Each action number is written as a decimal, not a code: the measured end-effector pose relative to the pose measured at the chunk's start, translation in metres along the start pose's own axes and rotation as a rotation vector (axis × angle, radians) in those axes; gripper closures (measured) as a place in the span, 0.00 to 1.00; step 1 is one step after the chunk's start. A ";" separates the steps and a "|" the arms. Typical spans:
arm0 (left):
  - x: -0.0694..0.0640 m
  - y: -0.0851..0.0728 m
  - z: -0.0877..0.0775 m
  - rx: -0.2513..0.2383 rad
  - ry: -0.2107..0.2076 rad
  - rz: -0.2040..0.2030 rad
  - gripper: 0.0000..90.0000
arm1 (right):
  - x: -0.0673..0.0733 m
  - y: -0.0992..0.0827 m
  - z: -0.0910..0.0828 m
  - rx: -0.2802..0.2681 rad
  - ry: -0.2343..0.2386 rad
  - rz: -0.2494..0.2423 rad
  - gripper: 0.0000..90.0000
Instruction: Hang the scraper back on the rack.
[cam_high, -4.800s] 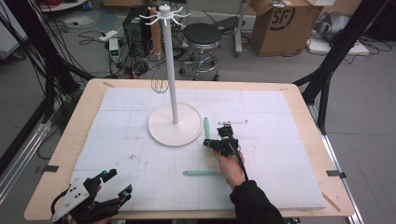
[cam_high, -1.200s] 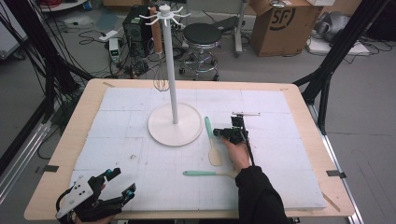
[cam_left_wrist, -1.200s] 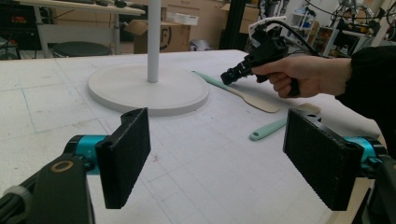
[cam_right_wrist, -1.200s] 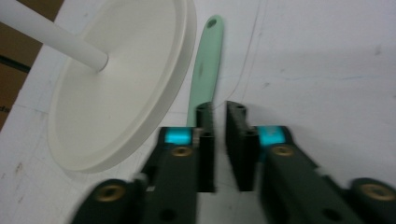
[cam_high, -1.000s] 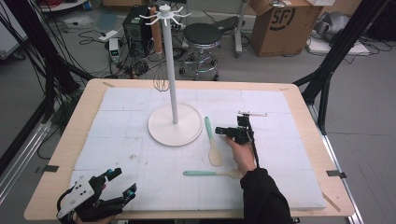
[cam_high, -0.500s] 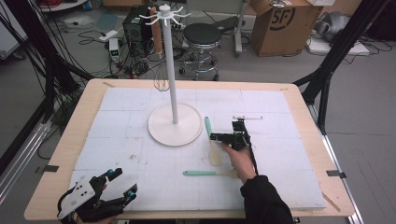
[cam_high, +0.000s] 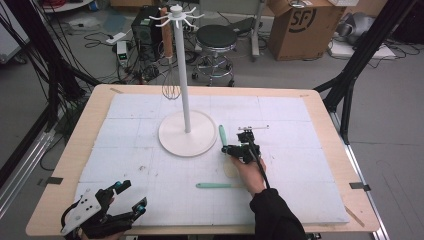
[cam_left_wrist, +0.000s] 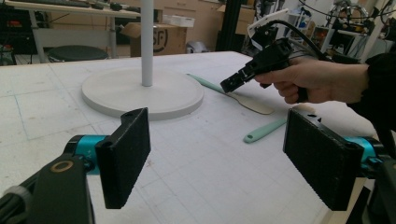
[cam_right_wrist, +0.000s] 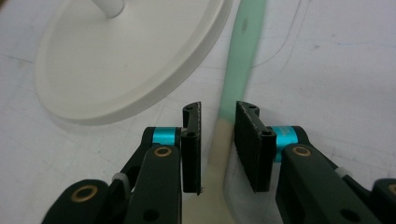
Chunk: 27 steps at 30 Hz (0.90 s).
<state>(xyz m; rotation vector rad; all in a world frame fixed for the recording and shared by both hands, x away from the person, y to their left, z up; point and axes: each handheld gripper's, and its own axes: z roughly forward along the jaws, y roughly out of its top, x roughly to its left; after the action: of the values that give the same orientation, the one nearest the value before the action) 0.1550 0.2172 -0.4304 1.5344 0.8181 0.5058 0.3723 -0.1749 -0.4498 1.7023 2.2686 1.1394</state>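
R gripper (cam_right_wrist: 218, 140) fingers narrowed astride spatula (cam_right_wrist: 243, 60) neck beside stand base (cam_right_wrist: 130, 56), not clamped; closing for pickup. L gripper (cam_left_wrist: 224, 154) wide, empty.

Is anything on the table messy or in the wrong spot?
Nothing is spilled or broken. Two mint-handled utensils lie flat on the mat: a spatula beside the white stand's base, between the right gripper jaws, and another nearer the person. A whisk hangs on the stand.
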 end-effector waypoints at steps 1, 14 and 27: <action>0.000 0.000 0.000 -0.001 0.000 -0.001 0.26 | 0.002 0.000 0.000 0.003 -0.018 -0.013 0.81; -0.004 0.001 0.002 -0.002 -0.012 0.004 0.26 | 0.016 -0.001 0.004 0.008 -0.134 -0.092 0.85; -0.002 0.001 0.000 -0.009 -0.009 0.000 0.26 | 0.013 -0.002 0.000 -0.011 -0.131 -0.028 0.91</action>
<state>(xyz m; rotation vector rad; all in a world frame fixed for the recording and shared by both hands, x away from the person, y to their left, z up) 0.1539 0.2156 -0.4289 1.5275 0.8077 0.5012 0.3658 -0.1640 -0.4464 1.6823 2.1965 1.0020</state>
